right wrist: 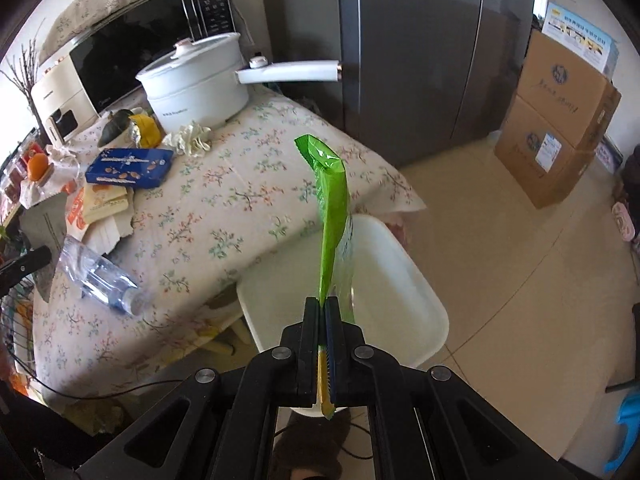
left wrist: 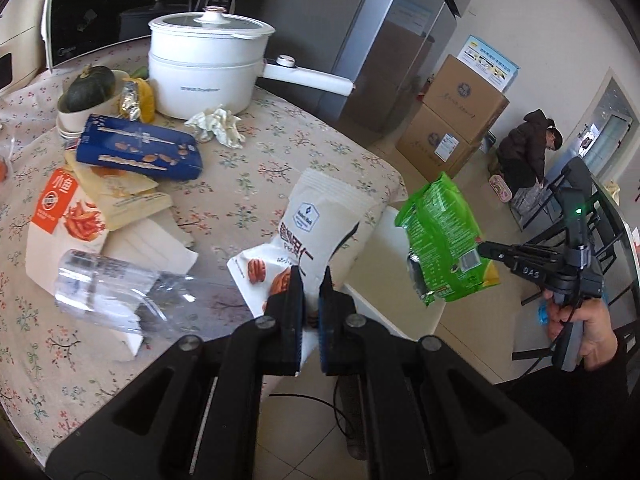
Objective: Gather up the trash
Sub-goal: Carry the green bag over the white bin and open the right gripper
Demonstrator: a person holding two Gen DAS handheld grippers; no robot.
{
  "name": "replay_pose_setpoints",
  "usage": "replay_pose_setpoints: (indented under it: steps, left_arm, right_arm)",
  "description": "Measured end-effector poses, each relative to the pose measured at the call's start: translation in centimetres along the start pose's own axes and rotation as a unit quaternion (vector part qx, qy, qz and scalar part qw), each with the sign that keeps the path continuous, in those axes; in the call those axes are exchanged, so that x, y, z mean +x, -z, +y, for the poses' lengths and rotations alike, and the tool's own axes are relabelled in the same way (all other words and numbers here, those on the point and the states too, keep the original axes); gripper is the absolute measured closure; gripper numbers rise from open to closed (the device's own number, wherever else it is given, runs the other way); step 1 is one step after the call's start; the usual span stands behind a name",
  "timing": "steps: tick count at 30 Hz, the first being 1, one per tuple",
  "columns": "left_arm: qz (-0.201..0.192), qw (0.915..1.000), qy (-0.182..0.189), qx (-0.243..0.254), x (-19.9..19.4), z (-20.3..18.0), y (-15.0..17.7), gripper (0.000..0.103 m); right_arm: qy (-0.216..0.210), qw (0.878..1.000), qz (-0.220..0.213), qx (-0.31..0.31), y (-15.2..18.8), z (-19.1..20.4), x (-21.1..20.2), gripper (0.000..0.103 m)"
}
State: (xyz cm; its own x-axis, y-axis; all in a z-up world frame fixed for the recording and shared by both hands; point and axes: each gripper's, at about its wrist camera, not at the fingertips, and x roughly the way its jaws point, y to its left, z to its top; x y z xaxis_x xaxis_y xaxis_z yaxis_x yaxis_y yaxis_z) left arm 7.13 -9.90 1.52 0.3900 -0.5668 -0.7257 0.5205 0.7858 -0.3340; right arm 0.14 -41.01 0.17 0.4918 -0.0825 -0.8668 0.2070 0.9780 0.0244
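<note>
Wrappers were both off the table: left gripper (left wrist: 308, 280) was pinched shut on the white snack bag (left wrist: 316, 220), right gripper (right wrist: 323, 308) clamped the green bag (right wrist: 330, 208) above the white bin (right wrist: 400, 272). I'd center each over the bin before letting go.

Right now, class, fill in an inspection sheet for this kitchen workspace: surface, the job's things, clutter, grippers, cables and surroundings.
Surface: table under a floral cloth.
Job's things: white snack bag and green snack bag both lifted; white bin on the floor at the table's edge, below the green bag.
Clutter: plastic bottle lying down, blue box, orange packet, crumpled tissue, white pot, squash in a bowl.
Grippers: left gripper shut on the white snack bag; right gripper shut on the green snack bag.
Cables: black cable on the floor.
Surroundings: fridge, microwave, stacked cardboard boxes, a person crouching.
</note>
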Motion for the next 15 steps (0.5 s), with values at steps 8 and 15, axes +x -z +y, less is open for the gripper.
replay_pose_setpoints:
  steps: [8,15]
  left_arm:
    - [0.027,0.9989,0.029,0.023,5.1,-6.9,-0.4,0.096]
    - [0.056,0.9971,0.027,0.043,10.6,-10.7,-0.3,0.096]
  right_arm:
    - [-0.028,0.997,0.063,0.037,0.0,-1.3,4.5,0.093]
    - [-0.01,0.998,0.046,0.05,0.2,-2.9,3.3,0.048]
